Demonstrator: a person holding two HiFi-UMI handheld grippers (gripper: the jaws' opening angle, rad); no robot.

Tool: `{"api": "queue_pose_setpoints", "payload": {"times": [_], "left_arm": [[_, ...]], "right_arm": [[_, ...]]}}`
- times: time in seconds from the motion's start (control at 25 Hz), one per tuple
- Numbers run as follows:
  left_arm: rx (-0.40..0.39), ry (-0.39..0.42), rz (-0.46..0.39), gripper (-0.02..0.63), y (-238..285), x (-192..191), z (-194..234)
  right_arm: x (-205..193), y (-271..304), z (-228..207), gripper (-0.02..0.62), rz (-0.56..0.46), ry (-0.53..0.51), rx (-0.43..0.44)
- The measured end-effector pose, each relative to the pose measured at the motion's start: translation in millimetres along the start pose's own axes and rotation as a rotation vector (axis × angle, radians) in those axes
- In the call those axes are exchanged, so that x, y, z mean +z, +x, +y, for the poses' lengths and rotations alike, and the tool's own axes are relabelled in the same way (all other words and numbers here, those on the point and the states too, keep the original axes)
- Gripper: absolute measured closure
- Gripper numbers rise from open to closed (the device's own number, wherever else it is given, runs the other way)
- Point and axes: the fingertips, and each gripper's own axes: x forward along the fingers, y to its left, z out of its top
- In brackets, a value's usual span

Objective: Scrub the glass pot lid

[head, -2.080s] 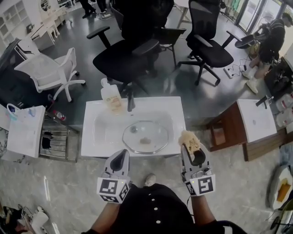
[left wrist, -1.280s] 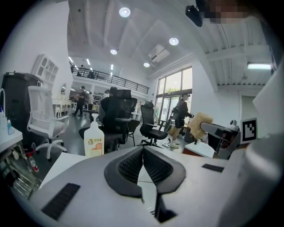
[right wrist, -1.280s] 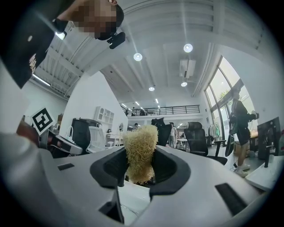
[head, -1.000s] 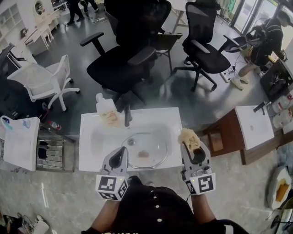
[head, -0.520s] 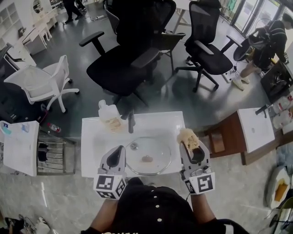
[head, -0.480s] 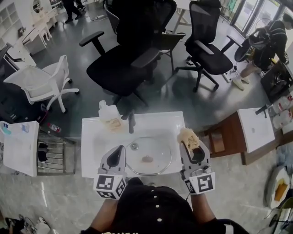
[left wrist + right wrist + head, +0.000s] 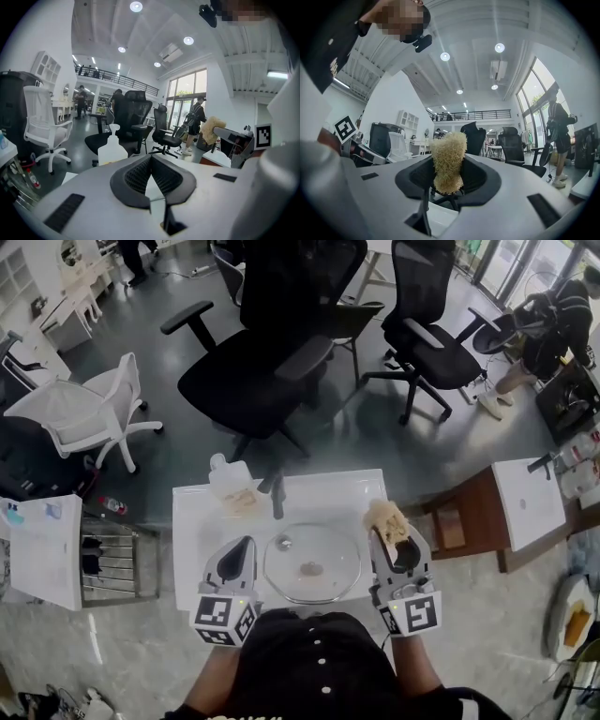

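The glass pot lid (image 7: 312, 562) lies flat in the white sink (image 7: 192, 517), a brownish smear near its middle. My left gripper (image 7: 236, 559) hangs at the sink's front edge, left of the lid, jaws shut with nothing between them (image 7: 151, 161). On the lid's right, my right gripper (image 7: 392, 532) is shut on a tan fibrous scrubber (image 7: 385, 519), which sticks up out of the jaws in the right gripper view (image 7: 448, 161). Both grippers are held level, clear of the lid.
A clear soap bottle (image 7: 223, 475) and a dark faucet (image 7: 277, 496) stand at the sink's back edge. Black office chairs (image 7: 253, 362) and a white chair (image 7: 80, 409) are beyond it. A metal rack (image 7: 108, 554) stands left; a brown table (image 7: 464, 521) right. A person (image 7: 553, 320) crouches far right.
The view has shifted so the sink and lid sit closer beneath me. Both grippers keep their places in the view, the right one holding the scrubber throughout.
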Motion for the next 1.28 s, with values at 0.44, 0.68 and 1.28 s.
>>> {"api": "queue_pose_setpoints", "payload": {"times": [0.44, 0.68, 1.28], "left_arm": [[-0.038, 0.058, 0.051, 0.580, 14.6, -8.9, 19.2], [0.016, 0.064, 0.054, 0.580, 25.4, -10.5, 18.5], [0.008, -0.049, 0.154, 0.581, 42.1, -74.9, 6.9]], "right_arm": [[-25.4, 20.8, 8.0, 0.437, 0.047, -0.005, -0.002], [-36.4, 30.1, -3.3, 0.437, 0.064, 0.015, 0.046], [-64.4, 52.3, -13.0, 0.437, 0.124, 0.016, 0.166]]}}
